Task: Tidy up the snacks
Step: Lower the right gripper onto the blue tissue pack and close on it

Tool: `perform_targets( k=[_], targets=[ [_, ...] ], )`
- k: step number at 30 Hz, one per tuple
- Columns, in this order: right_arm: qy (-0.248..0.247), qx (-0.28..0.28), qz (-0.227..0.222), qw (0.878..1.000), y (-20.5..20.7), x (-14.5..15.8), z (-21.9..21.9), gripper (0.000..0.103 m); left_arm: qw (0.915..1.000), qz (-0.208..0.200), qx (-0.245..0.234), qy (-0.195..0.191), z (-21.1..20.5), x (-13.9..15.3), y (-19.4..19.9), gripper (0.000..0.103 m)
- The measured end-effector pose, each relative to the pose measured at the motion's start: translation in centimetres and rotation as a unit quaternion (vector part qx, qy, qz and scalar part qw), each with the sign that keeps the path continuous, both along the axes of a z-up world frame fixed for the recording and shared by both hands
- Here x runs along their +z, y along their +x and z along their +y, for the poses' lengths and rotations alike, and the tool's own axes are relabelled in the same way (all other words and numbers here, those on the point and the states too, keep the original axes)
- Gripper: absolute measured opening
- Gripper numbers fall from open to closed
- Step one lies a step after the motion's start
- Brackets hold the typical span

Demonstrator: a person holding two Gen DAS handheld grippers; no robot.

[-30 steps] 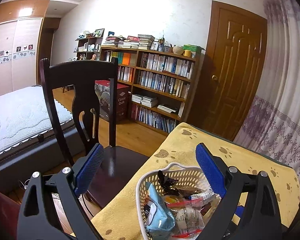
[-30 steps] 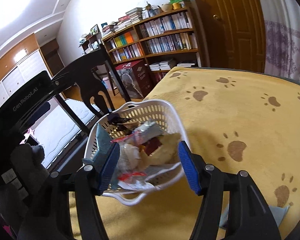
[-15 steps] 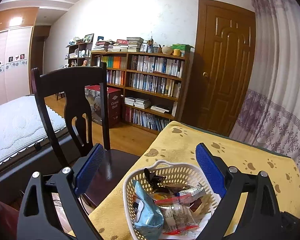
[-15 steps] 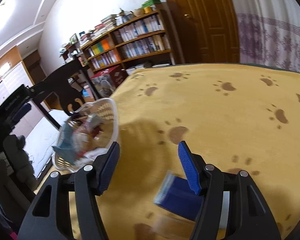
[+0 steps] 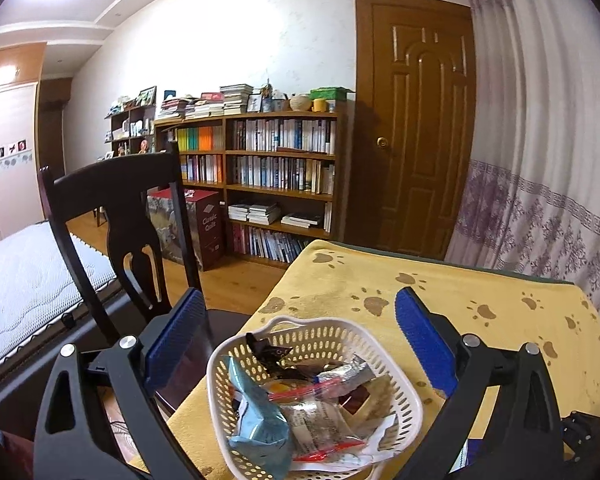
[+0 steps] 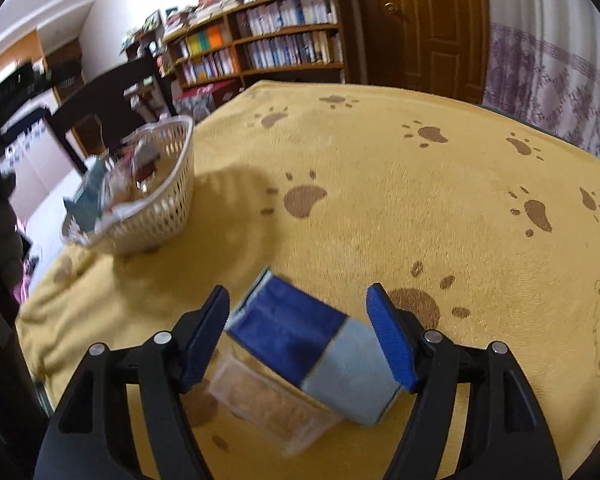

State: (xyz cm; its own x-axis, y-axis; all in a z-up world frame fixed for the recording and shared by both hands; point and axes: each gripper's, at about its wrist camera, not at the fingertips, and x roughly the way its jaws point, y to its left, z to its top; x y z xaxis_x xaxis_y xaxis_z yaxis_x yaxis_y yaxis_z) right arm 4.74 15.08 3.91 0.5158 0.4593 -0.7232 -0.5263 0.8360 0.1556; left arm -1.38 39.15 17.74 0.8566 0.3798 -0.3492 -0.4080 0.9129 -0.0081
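Left gripper (image 5: 296, 336) hovering with jaws spread wide, right gripper (image 6: 298, 334) hanging low, jaws also wide apart

1. We see a dark wooden chair (image 5: 116, 208) just beside the table.
2. A yellow cloth (image 5: 480, 300) with brown paw prints covers the table.
3. We see a bookshelf (image 5: 276, 176) full of books by the wall.
4. A brown door (image 5: 416, 120) stands beside it, shut.
5. A bed (image 5: 24, 276) sits behind the chair.

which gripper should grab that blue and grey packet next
Right. The right gripper is open with the blue-and-grey packet between its fingers; the left gripper hovers over the basket.
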Motion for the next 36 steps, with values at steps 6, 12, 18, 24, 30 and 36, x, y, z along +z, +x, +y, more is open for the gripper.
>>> perform_targets(
  k=[6,12,18,24,30,36],
  targets=[
    [-0.037,0.019,0.002,0.999,0.3,-0.7,-0.3,0.071,0.9999,0.001,-0.015,0.000,-0.8,0.0,0.1,0.098],
    [-0.074,0.050,0.002,0.996,0.0,-1.5,0.1,0.072,0.9996,0.004,-0.026,0.005,-1.4,-0.2,0.2,0.098],
    [-0.098,0.072,-0.010,0.992,-1.0,-1.6,0.4,0.074,0.9994,0.005,-0.033,0.006,-1.7,-0.2,0.2,0.098],
    [-0.127,0.076,-0.013,0.989,-1.3,-1.9,0.8,0.075,0.9991,0.007,-0.040,0.008,-2.1,-0.2,0.3,0.098],
    [-0.140,0.078,-0.014,0.987,-0.9,-2.3,1.9,0.076,0.9989,0.007,-0.044,0.011,-2.4,-0.2,0.2,0.098],
    [-0.127,0.055,-0.004,0.990,-0.3,-2.5,1.6,0.075,0.9989,0.007,-0.045,0.012,-2.5,-0.2,0.2,0.098]
  ],
)
